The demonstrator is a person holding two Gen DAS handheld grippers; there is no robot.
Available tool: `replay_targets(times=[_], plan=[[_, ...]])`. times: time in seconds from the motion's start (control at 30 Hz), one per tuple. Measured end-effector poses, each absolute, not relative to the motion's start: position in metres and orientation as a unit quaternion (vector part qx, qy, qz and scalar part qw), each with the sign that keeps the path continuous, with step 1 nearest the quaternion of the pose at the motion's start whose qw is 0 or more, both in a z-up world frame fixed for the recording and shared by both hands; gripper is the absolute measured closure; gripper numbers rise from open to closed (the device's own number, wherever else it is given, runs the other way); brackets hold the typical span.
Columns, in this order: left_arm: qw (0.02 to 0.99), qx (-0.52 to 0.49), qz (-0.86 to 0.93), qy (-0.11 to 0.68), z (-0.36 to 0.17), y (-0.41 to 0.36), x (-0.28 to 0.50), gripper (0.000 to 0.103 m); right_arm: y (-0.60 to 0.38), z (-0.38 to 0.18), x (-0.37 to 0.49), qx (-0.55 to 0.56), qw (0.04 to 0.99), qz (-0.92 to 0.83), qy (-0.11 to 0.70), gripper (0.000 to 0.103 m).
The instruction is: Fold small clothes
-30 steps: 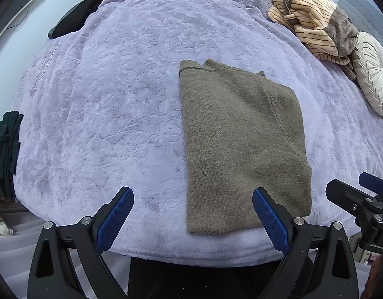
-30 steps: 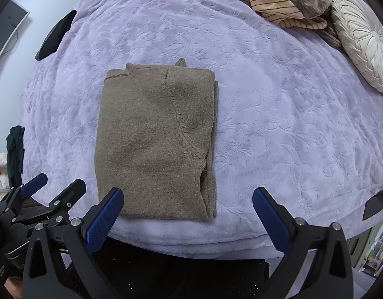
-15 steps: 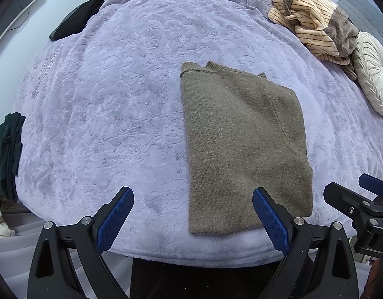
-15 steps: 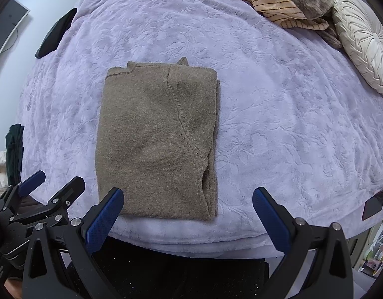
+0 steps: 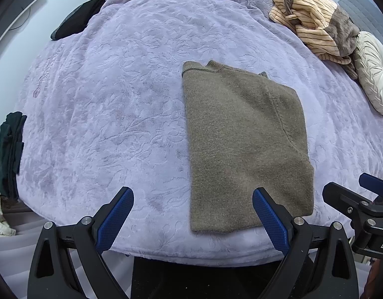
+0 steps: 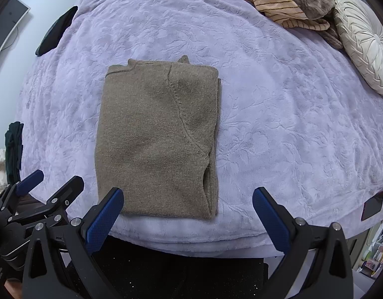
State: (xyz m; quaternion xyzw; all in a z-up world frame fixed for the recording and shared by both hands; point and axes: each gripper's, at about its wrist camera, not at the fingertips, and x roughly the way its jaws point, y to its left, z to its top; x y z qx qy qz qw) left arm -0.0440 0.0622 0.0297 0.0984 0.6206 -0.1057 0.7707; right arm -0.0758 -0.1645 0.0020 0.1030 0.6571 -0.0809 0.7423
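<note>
Fingers of the left gripper [image 5: 192, 218] stand wide apart and hold nothing; its blue-padded tips hang over the near edge of the bed [image 5: 116, 104], the right-hand tip overlapping the near edge of the sweater [image 5: 243, 144] in this view, contact not determinable. Fingers of the right gripper [image 6: 187, 218] are likewise spread wide and empty, with the left-hand tip over the sweater's near left corner.

Sweater: brown-olive knit, folded into a neat upright rectangle, lying flat on the lilac embossed bedcover close to the near edge of the bed. A curved sleeve seam runs down its right part; the ribbed collar shows at the far edge; layered folds are visible along the right side.

Other items: a crumpled striped garment [image 5: 313, 25] lies at the far right corner of the bed, touching a round pleated cushion [image 5: 373, 74]. A flat black object [image 5: 79, 17] rests at the far left edge; its nature is unclear. Dark clothing [image 5: 10, 154] hangs at the left edge, partly cut off.
</note>
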Motion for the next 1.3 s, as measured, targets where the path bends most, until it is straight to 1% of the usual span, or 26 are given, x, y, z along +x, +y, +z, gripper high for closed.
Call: replay_targets(times=[1.3], plan=[[0.769,0.103,-0.108,0.621,0.0293,0.0627,-0.0419,0.006,-0.1616,0.0016,-0.0712,0.097,0.74,-0.079,0.66,0.0]])
